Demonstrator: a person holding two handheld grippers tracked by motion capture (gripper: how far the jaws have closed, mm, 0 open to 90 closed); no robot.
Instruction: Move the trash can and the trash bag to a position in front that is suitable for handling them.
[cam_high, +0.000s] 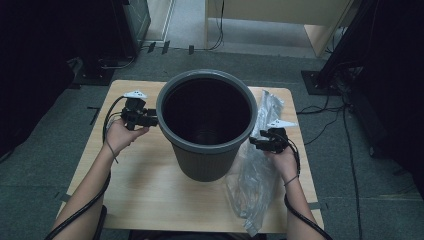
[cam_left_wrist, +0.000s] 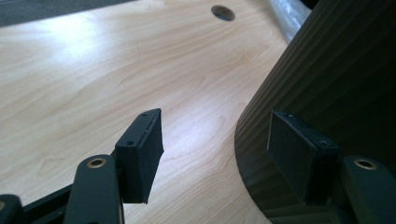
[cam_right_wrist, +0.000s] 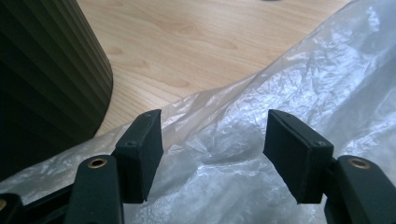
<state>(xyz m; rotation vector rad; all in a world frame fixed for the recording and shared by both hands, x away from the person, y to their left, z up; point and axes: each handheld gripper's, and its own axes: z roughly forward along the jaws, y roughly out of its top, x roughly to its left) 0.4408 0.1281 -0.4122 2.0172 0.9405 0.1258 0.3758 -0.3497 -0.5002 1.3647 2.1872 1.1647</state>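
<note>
Grey carpet rings the wooden worktop (cam_high: 150, 185); from above, the bin (cam_high: 206, 125) stands at its centre, the plastic bag (cam_high: 255, 175) along its right edge. Left gripper (cam_left_wrist: 215, 144) view — jaws wide, empty, beside the bin's ribbed wall. Right gripper (cam_right_wrist: 212, 149) view — jaws wide over the crinkled bag, gripping nothing.

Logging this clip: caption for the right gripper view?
Open right gripper above crinkled clear plastic bag, beside ribbed dark grey bin.
</note>
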